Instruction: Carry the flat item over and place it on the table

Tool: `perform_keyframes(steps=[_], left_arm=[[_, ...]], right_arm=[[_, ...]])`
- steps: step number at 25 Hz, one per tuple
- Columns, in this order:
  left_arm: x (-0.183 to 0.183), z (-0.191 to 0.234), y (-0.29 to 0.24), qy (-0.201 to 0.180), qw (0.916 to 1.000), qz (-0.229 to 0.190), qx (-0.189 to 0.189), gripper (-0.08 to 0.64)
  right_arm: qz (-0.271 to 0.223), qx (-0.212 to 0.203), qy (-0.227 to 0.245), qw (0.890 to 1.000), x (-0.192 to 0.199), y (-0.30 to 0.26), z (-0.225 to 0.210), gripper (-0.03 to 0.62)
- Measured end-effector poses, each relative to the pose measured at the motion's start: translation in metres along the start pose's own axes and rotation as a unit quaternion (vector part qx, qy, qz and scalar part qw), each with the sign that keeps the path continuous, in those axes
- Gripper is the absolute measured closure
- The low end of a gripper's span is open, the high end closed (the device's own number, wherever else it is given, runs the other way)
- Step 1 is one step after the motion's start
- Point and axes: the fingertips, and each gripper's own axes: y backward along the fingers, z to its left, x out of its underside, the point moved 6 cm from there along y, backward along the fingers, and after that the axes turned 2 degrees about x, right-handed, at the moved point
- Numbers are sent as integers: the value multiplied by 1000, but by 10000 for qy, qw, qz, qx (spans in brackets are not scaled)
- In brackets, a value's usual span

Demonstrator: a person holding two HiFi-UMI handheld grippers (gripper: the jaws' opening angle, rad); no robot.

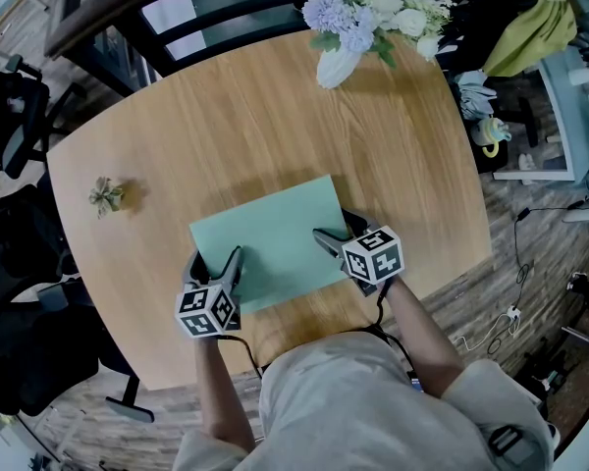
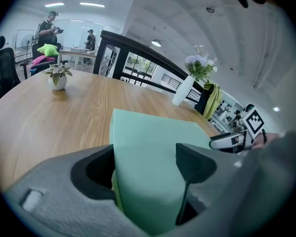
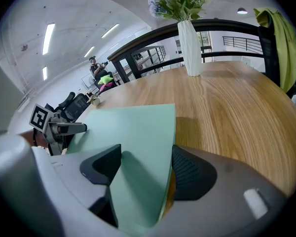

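A pale green flat sheet (image 1: 270, 235) lies on the wooden table (image 1: 226, 116), close to its near edge. My left gripper (image 1: 216, 260) straddles the sheet's near-left corner, one finger over the sheet and one just past its edge. In the left gripper view the sheet (image 2: 148, 157) fills the wide gap between the open jaws of the left gripper (image 2: 145, 154). My right gripper (image 1: 342, 230) straddles the near-right corner in the same way. Its own view shows the sheet (image 3: 133, 132) running between the spread jaws of the right gripper (image 3: 145, 157), its right edge beside one pad.
A white vase of flowers (image 1: 339, 62) stands at the table's far edge. A small potted plant (image 1: 105, 196) sits near the left edge. A black office chair (image 1: 15, 116) is at the left and a dark railing (image 1: 128, 8) behind. Cables lie on the floor at right.
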Motion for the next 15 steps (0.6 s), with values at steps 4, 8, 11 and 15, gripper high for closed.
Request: perform_keyframes(steps=[4, 8, 11, 15], left_arm=[[1, 1, -2, -5, 10000, 20, 3, 176], [2, 2, -4, 8, 10000, 37, 6, 175], [2, 3, -5, 24, 10000, 42, -4, 173], [4, 5, -5, 97, 9999, 27, 3, 173]], right_arm=[[11, 27, -1, 10000, 1, -1, -1, 256], [-3, 55, 22, 10000, 1, -1, 0, 255], [-12, 71, 36, 10000, 1, -2, 0, 255], [-63, 67, 62, 9999, 0, -2, 0, 255]])
